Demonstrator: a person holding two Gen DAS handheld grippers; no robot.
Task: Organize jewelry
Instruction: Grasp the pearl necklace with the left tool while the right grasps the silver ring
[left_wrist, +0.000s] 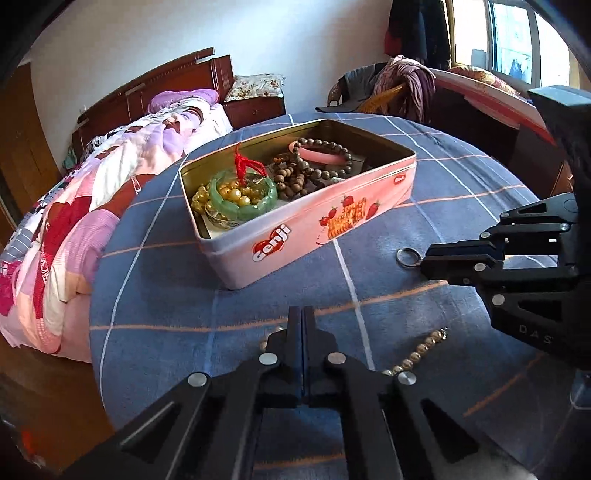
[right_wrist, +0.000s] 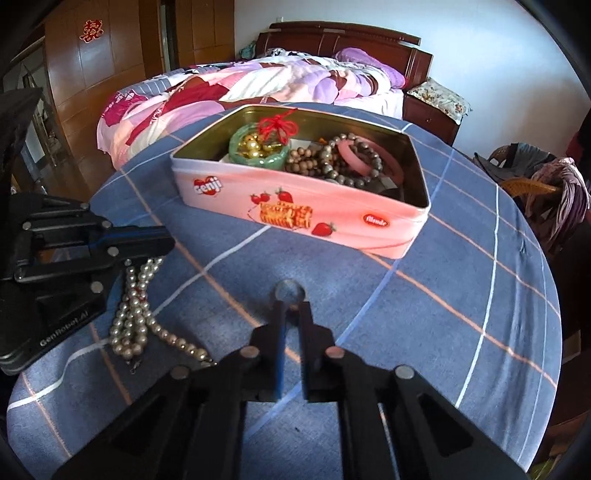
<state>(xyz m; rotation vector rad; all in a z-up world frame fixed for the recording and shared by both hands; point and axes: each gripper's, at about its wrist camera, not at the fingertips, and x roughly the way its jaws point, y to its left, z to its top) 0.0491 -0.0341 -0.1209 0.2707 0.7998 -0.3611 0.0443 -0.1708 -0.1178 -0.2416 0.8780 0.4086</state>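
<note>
A pink tin box stands open on the blue checked table. It holds a green bangle, gold beads, a red knot, brown bead strings and a pink bangle. My left gripper is shut on a pearl necklace; the strands hang from its tips onto the cloth, and some pearls show beside it. My right gripper has its jaws narrowly apart around the edge of a silver ring lying on the cloth.
The round table drops off at its edge on all sides. A bed with a pink quilt lies behind the box. A chair draped with clothes stands at the far side.
</note>
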